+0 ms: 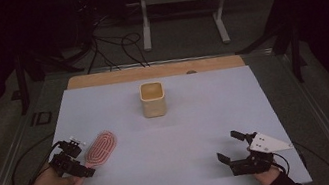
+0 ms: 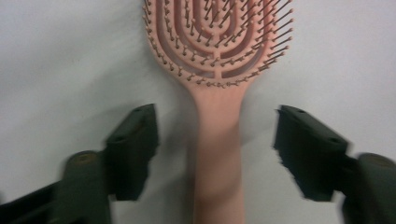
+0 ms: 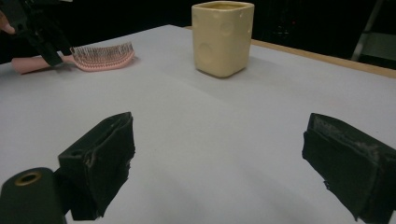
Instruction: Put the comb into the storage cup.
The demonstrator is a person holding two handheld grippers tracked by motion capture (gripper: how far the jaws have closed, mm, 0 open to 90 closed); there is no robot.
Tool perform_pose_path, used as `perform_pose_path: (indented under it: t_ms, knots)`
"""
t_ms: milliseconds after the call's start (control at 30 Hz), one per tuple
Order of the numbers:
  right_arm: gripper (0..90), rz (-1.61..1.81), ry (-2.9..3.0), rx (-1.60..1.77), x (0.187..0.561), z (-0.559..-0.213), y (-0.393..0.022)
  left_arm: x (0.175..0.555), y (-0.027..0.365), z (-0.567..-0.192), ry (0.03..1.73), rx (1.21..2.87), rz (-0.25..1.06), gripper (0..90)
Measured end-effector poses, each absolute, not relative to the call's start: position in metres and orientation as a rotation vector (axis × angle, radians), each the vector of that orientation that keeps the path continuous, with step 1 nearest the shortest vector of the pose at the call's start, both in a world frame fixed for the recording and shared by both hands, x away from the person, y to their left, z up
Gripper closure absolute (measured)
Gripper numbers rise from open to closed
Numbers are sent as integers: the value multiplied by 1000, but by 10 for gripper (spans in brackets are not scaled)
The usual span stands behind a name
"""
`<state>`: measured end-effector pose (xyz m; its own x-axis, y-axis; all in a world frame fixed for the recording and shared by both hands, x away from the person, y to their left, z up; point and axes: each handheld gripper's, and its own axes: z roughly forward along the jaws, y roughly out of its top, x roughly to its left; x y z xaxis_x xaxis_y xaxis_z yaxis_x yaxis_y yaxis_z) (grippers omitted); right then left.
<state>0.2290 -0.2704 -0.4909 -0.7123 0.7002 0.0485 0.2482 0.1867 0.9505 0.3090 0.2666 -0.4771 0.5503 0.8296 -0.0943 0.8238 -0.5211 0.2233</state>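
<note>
Two jaws of left gripper [image 2: 217,154] straddle handle of pink plastic oval hairbrush [image 2: 218,79], part-open, pads not touching. Handle axis runs vertical, frame centre; brush lower left in high view. Right gripper [image 1: 229,148] farther, open, empty.

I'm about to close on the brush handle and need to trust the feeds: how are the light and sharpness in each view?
High view: dim, room beyond the table nearly black, hairbrush and cup readable. Left gripper view: bright and even, bristles sharp, the left gripper jaw edges soft with blur, faint shadows beside the handle. Right gripper view: mat well lit, dark background, cup crisp, the right gripper slightly soft.
</note>
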Motion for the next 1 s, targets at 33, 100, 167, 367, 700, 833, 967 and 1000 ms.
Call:
perform_pose_path:
  t_ms: [33,100,167,367,700,833,967,1000]
  knots:
    - [90,1539,2071,890,229,-491,-270,310,267,-478,1384,2549,36,347]
    - [90,1534,2072,888,229,-491,-270,310,266,-479,1381,2557,33,378]
    - [90,1535,2070,885,229,-490,-270,311,266,-480,1390,2563,34,414]
    - [90,1537,2069,886,229,-490,-270,315,266,-480,1411,2553,44,542]
    - [90,1535,2070,878,228,-490,-270,318,261,-485,1419,2565,18,613]
    - [90,1537,2071,887,229,-490,-270,319,260,-485,1416,2566,4,653]
    - [90,1539,2070,888,229,-490,-270,321,259,-485,1425,2575,-12,669]
    - [90,1536,2073,888,229,-491,-270,321,260,-485,1426,2577,-17,673]
